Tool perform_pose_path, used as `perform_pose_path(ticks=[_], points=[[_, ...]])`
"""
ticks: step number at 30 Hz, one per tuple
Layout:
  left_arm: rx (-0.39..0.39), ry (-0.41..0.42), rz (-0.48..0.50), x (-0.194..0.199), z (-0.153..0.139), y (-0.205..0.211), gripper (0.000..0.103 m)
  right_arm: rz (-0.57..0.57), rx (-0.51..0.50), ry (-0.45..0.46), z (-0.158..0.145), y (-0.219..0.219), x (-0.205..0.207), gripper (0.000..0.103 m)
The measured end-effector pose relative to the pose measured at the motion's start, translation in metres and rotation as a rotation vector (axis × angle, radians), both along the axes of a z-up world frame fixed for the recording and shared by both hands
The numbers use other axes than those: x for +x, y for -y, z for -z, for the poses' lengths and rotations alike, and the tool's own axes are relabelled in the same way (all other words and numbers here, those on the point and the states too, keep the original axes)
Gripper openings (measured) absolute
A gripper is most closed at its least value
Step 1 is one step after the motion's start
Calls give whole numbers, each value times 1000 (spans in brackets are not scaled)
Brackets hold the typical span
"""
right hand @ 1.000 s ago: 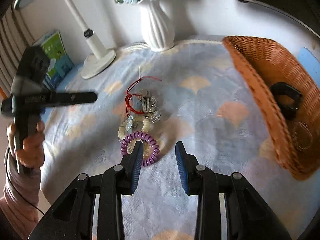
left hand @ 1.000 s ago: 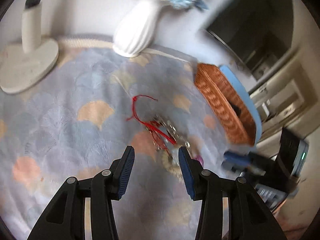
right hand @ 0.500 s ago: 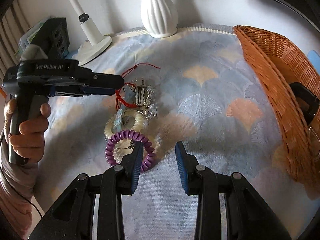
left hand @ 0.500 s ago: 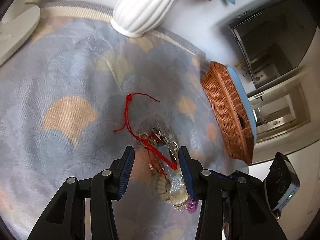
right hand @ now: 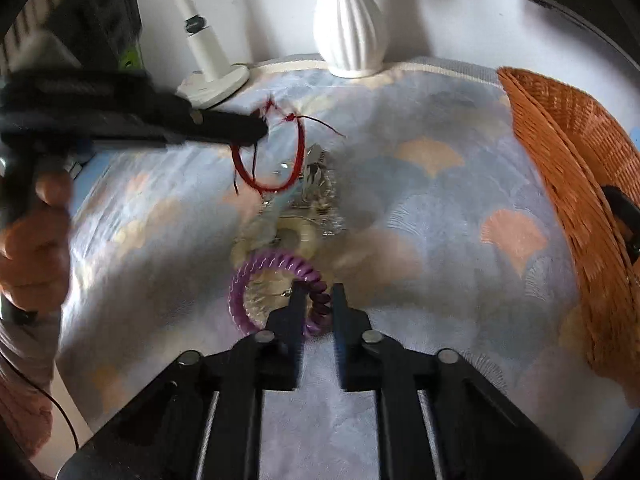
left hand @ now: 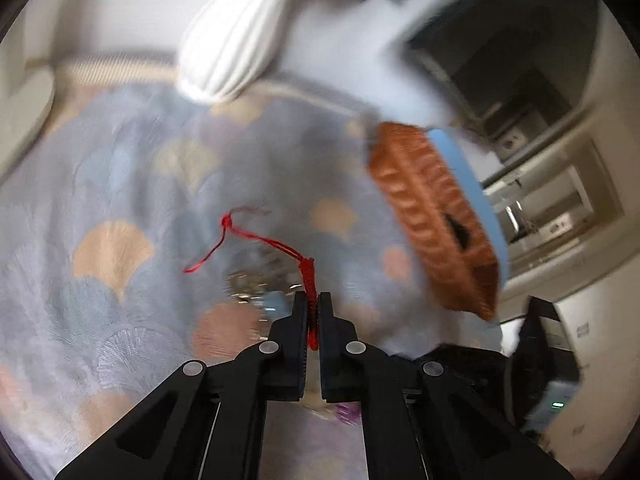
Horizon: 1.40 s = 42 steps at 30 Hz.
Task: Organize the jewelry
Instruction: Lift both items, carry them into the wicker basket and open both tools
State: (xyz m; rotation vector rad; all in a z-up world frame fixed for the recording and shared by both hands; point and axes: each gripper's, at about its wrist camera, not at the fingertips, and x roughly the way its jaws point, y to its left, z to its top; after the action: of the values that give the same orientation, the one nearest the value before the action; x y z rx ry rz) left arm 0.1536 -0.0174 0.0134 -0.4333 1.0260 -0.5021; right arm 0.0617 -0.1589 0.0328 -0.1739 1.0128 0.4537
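My left gripper (left hand: 313, 300) is shut on a red cord bracelet (left hand: 310, 280) and holds it above the cloth; the same bracelet (right hand: 298, 156) hangs as a loop from the left gripper (right hand: 256, 130) in the right wrist view. My right gripper (right hand: 318, 294) is nearly closed around one side of a purple spiral hair tie (right hand: 276, 264) lying on the cloth. A pile of silver and pale jewelry (right hand: 308, 200) lies between them. The wicker basket (right hand: 560, 168) stands to the right, and it also shows in the left wrist view (left hand: 432, 216).
A white ribbed vase (right hand: 350, 36) and a white lamp base (right hand: 214, 84) stand at the back of the patterned cloth (right hand: 440, 208). A black object (right hand: 622, 212) lies inside the basket. The left hand (right hand: 36, 240) grips its handle at the left.
My left gripper has shut on the red cord bracelet and lifted it off the pile. My right gripper has moved forward and narrowed around the purple hair tie.
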Motion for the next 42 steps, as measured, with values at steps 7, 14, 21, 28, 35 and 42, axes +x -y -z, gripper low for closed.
perform_pose_path(ticks=[7,14,21,28,35,42], points=[[25,138,83,-50,-51,-3,4,18,50,38,-23,16,-20,12],[40,47,21,-92,-12,-55,4,47,12,-32,-25,26,-42,12],[105,-75,-69,-118,50,-87,5,101,-65,-66,-7,30,-49,12],[245,-11,-84,-120,42,-79,17,141,-70,-72,-3,33,-47,18],[381,36,-86,-119,41,-58,17,133,-67,-49,-7,35,-52,27],[415,50,-121,-121,42,-59,6,102,-166,1,2,14,-55,28]])
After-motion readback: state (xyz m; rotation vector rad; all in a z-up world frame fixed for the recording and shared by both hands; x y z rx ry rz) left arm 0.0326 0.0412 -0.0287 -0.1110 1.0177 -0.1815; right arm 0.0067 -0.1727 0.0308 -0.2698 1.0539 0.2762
